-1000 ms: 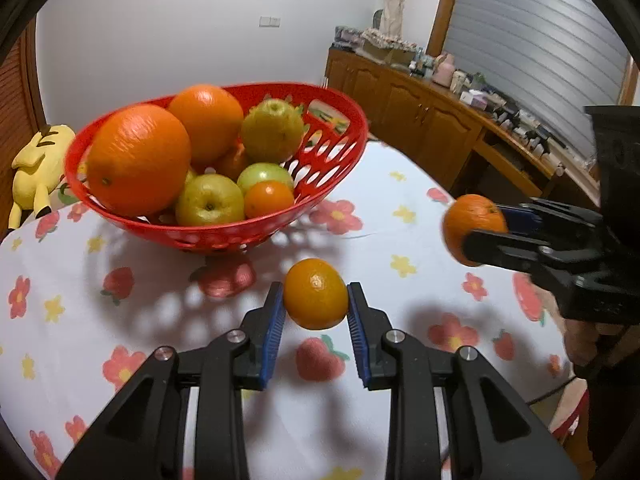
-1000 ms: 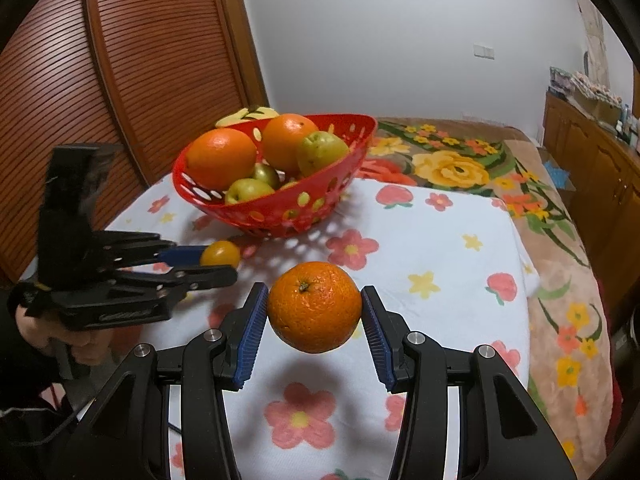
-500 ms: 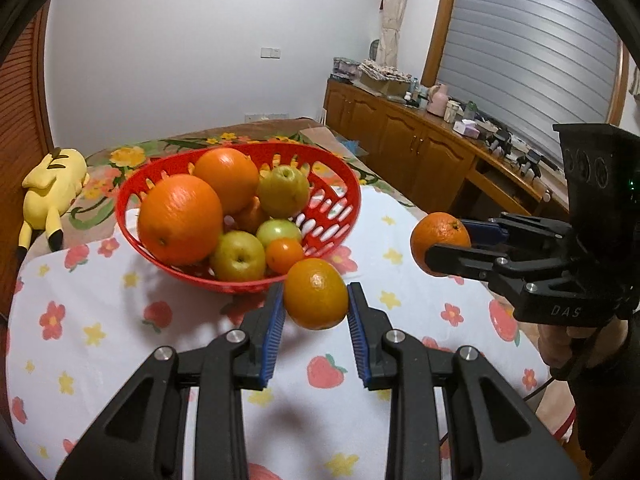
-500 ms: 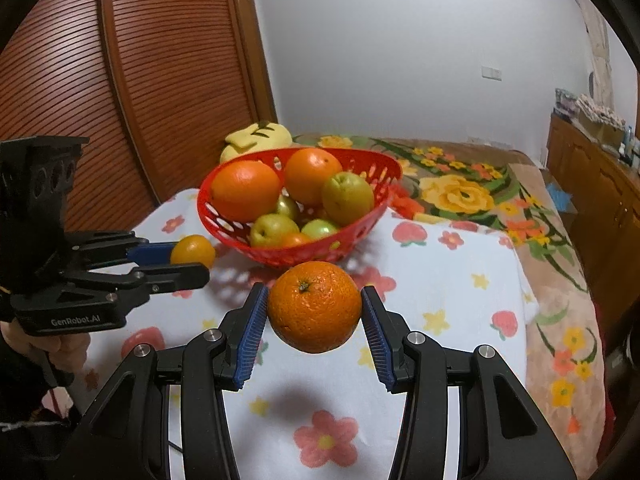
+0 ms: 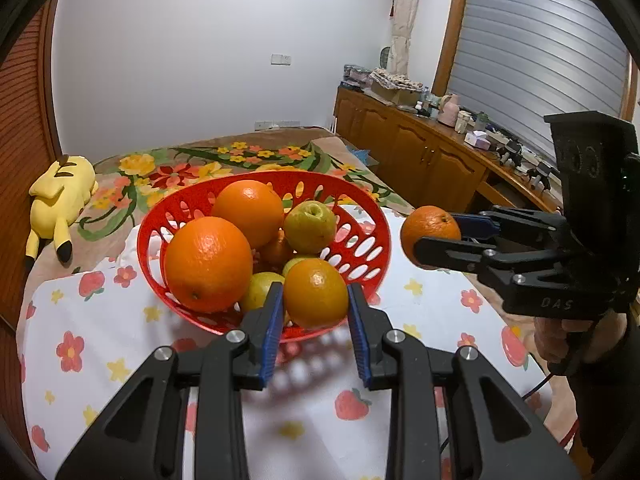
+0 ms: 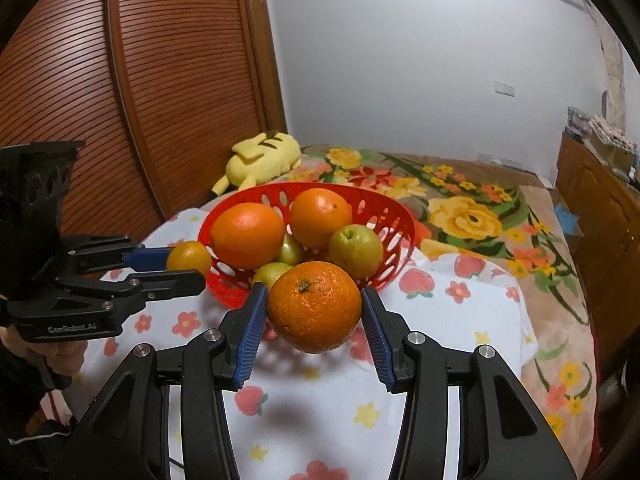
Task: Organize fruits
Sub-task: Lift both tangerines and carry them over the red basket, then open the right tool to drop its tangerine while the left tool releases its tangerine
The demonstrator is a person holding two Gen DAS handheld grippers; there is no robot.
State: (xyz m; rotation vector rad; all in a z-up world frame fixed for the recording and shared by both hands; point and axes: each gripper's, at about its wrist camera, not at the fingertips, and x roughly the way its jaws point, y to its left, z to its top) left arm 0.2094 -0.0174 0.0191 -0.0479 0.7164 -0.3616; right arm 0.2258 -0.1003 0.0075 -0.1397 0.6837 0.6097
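Left tongs: the black two-finger left tongs (image 5: 315, 312) with blue ribbed pads are closed on a small smooth yellow-orange mandarin (image 5: 315, 293), which fills the gap between the pads and hangs in the air at the near rim of the basket.

Right tongs: the black right tongs (image 6: 314, 322) with blue pads are clamped on a larger, dimpled deep-orange tangerine (image 6: 315, 306), stem scar facing up, held above the cloth in front of the basket.

Basket: a red perforated plastic basket (image 5: 362, 220) stands on the worktop, which is covered with a white cloth printed with flowers and strawberries (image 5: 104, 360).

Basket contents: two big round oranges (image 5: 209, 264) at the left and back, a yellow-green apple (image 5: 310, 223) on the right, and more green and orange fruit partly hidden beneath.

Relative position: in the left wrist view the right tongs hold the tangerine off the basket's right side, apart from the rim; in the right wrist view the mandarin sits just at the basket's left edge.

Surroundings: a yellow plush toy (image 6: 262, 158) lies on a floral bedspread (image 6: 472, 204) behind the worktop.
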